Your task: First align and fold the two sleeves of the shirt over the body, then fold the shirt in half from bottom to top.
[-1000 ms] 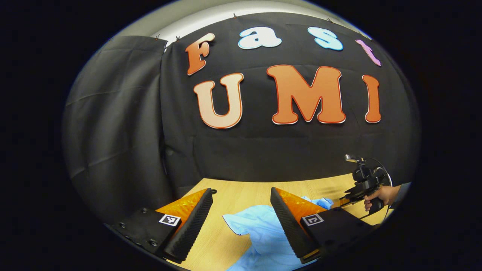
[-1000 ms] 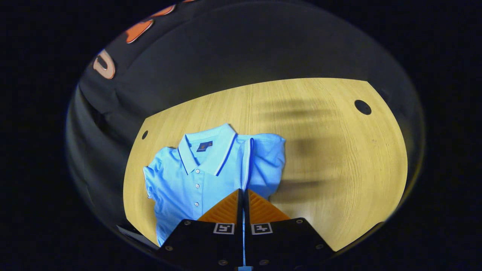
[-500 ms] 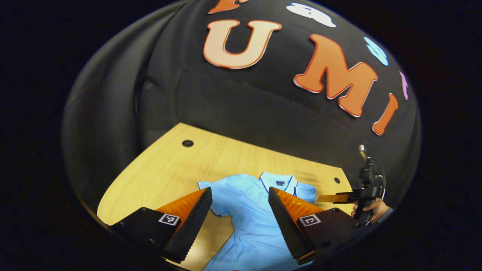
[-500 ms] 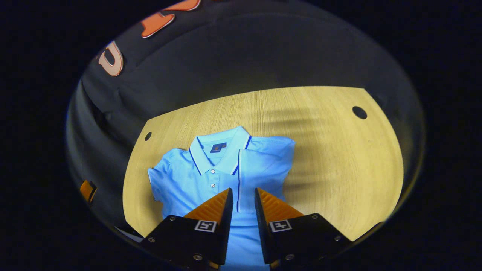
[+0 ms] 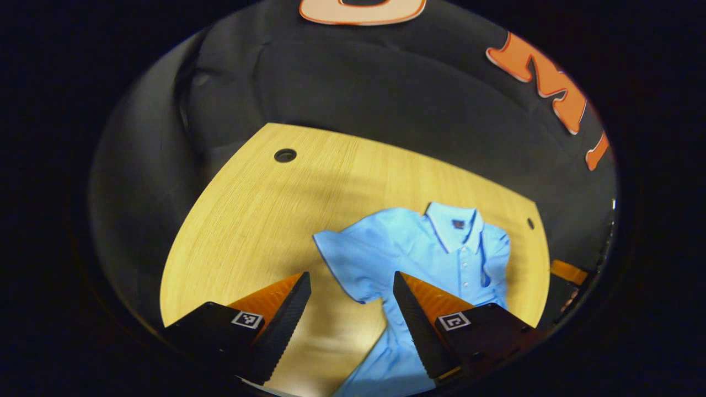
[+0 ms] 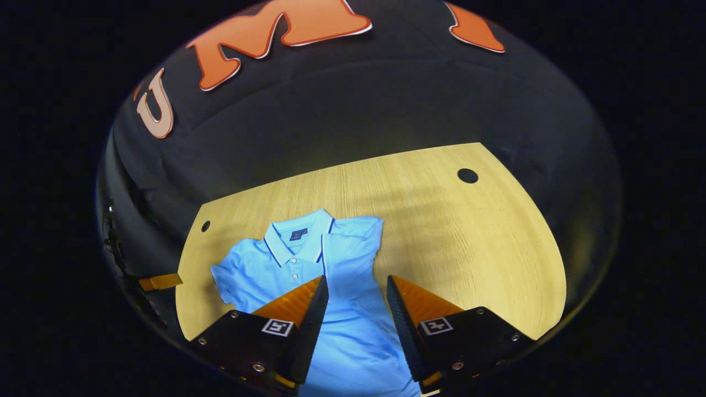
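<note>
A light-blue polo shirt [image 5: 419,259] lies flat on the wooden table [image 5: 248,220], 1 sleeve [image 6: 350,256] folded over its body. The left gripper [image 5: 350,309] and right gripper [image 6: 356,311] hover above it, jaws spread, holding nothing.

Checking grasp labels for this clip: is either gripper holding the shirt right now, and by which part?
Nothing is held. The left gripper and right gripper are both open above the shirt.
</note>
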`<state>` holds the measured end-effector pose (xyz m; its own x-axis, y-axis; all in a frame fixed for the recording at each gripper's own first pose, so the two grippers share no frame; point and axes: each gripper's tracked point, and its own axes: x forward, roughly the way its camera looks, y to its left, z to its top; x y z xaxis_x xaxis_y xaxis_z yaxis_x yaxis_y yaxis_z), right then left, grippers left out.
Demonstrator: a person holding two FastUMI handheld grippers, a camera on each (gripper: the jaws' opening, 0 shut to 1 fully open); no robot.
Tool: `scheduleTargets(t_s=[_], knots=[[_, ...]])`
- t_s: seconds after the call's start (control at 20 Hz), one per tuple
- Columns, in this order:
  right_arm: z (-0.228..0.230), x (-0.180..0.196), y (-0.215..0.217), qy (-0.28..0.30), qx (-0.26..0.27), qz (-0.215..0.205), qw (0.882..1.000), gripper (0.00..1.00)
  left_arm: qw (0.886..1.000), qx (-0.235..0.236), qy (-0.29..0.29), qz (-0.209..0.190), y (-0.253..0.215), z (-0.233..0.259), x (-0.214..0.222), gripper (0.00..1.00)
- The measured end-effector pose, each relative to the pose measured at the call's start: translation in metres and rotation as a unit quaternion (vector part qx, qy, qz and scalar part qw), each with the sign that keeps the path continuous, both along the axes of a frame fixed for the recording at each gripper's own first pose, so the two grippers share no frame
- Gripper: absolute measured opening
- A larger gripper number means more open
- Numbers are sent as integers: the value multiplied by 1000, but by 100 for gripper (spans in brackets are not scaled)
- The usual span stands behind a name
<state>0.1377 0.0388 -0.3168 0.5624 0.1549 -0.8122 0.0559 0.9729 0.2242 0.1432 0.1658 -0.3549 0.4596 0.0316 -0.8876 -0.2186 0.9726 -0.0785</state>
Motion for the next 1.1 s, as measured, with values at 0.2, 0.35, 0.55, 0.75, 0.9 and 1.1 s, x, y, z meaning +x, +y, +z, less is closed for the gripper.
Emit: scheduleTargets(t_s=[0.2,0.35,0.55,0.75,0.9,1.1], knots=[[9,-19,-16,-11,-16,-29,999,72,999,-8,51,1,4,-40,6,99],[13,-36,-19,-17,-21,-45,999,73,996,-25,81,10,-1,-66,8,99],[13,-62,-21,-14,-34,-51,998,73,993,-20,112,7,1,-93,12,99],[22,-81,-22,-19,-42,-49,998,74,991,9,132,4,10,-109,18,98],[32,-88,-23,-31,-41,-44,998,77,989,22,144,0,11,-116,21,98],[44,-97,-32,-43,-36,-46,997,83,988,26,154,4,9,-130,20,87]])
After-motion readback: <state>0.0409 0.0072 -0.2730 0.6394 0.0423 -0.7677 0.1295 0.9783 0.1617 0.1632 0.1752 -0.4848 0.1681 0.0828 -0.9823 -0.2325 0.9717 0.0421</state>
